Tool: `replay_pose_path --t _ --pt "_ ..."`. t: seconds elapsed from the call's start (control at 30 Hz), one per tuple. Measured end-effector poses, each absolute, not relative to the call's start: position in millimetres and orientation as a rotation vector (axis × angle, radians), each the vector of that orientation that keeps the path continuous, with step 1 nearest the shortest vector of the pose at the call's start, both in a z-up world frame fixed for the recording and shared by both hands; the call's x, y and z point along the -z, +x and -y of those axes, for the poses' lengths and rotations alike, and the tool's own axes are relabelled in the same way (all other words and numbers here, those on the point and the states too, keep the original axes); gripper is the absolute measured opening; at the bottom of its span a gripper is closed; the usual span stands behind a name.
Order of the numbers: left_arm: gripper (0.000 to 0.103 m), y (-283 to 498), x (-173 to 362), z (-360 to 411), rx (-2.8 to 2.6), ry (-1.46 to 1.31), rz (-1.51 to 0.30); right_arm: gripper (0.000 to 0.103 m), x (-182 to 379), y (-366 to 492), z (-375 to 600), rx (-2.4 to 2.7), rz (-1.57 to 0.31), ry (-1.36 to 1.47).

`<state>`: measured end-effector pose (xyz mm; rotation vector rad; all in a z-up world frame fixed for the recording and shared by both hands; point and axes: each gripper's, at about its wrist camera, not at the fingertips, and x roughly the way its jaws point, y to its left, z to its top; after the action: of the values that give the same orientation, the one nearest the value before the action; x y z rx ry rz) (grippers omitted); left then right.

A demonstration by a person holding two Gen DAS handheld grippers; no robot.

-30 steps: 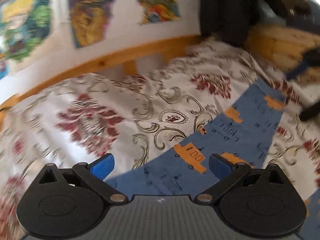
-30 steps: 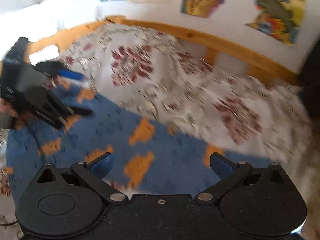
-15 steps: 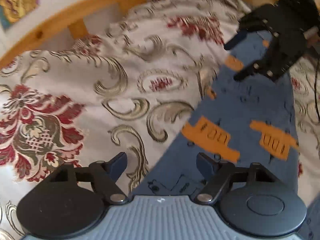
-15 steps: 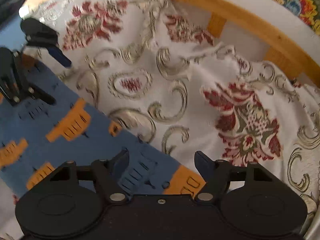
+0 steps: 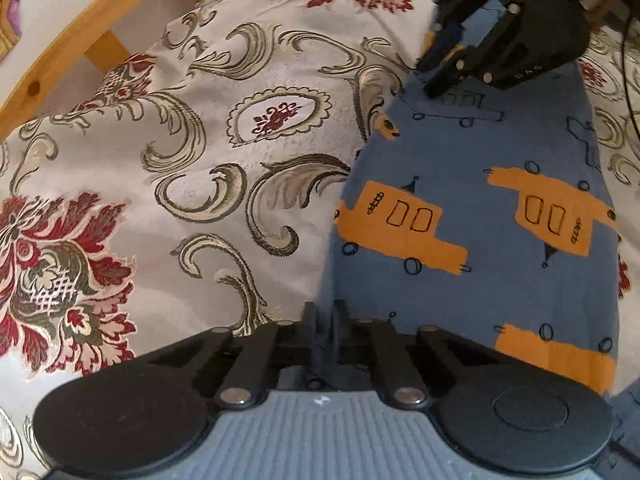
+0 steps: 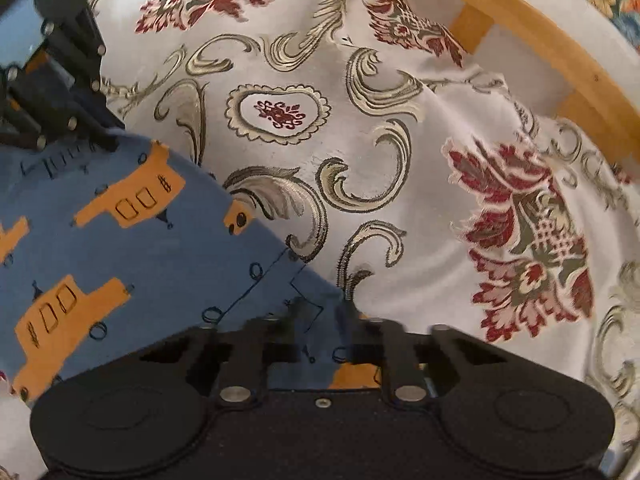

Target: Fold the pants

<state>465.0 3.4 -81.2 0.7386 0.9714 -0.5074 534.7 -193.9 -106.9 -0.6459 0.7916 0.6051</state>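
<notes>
Now we hold the pants at both ends along their far edge: our left gripper has its fingers pinched narrow on the blue cloth at one corner, and our right gripper has its fingers drawn close together on the cloth at the other corner. The pants are blue with orange vehicle shapes and thin dark outline drawings of wheels and windows. They lie spread fairly flat on the bed, with a straight edge running from one gripper to the other.

Under them we see the bedspread, pale grey-white with olive scrolls, an oval medallion with a red centre, and large red floral motifs. It is a little rumpled toward the far side. Beyond it runs the bed's wooden rail, with a white wall behind and a patch of a colourful picture at the far right corner.
</notes>
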Motion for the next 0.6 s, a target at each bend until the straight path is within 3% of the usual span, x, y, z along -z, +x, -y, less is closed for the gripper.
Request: replay_pose_path --t 0.03,0.5,0.57,0.6 --pt "0.004 467 81 -2 0.489 0.72 -0.971 0.002 105 534 194 -0.58 -0.785 -0.642" --pt "0.004 464 45 -3 0.242 0.576 -0.779 0.0 73 521 210 -0.43 -0.544 -0.485" --pt "0.011 476 49 -3 0.229 0.557 -0.794 0.001 82 533 203 -0.397 -0.593 -0.478" --pt "0.02 480 49 -7 0.23 0.536 -0.8 0.001 87 538 200 -0.376 -0.618 -0.484"
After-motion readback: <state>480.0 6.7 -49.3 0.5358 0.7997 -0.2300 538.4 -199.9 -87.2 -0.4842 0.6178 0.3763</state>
